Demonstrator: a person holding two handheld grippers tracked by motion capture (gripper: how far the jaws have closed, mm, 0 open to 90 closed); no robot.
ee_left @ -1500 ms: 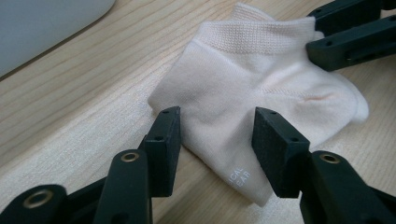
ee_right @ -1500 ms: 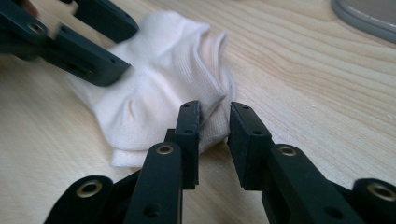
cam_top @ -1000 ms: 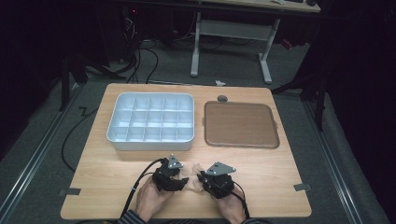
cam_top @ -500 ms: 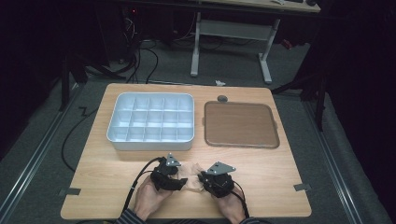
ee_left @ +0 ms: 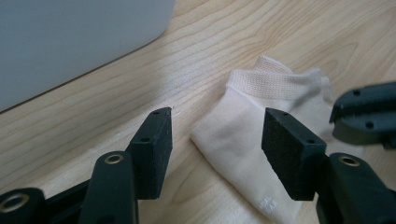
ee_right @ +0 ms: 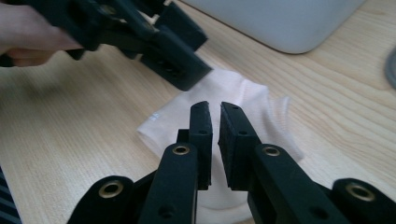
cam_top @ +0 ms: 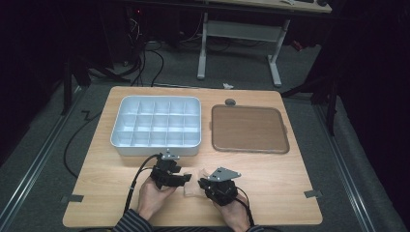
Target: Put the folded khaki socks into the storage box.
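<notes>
two grippers over a sock (ee_left: 252,140) on pale wood: left (ee_left: 217,144) just spreading, right (ee_right: 215,140) seemingly pinching it.

So it's a small cream ankle sock (ee_left: 254,140), lying flat on the wooden table near the front edge, roughly in the middle. It's a bit rumpled, with the ribbed cuff (ee_left: 273,79) at the far end and bunched up. There's a tiny pale logo (ee_left: 267,203) at the near end.
</notes>
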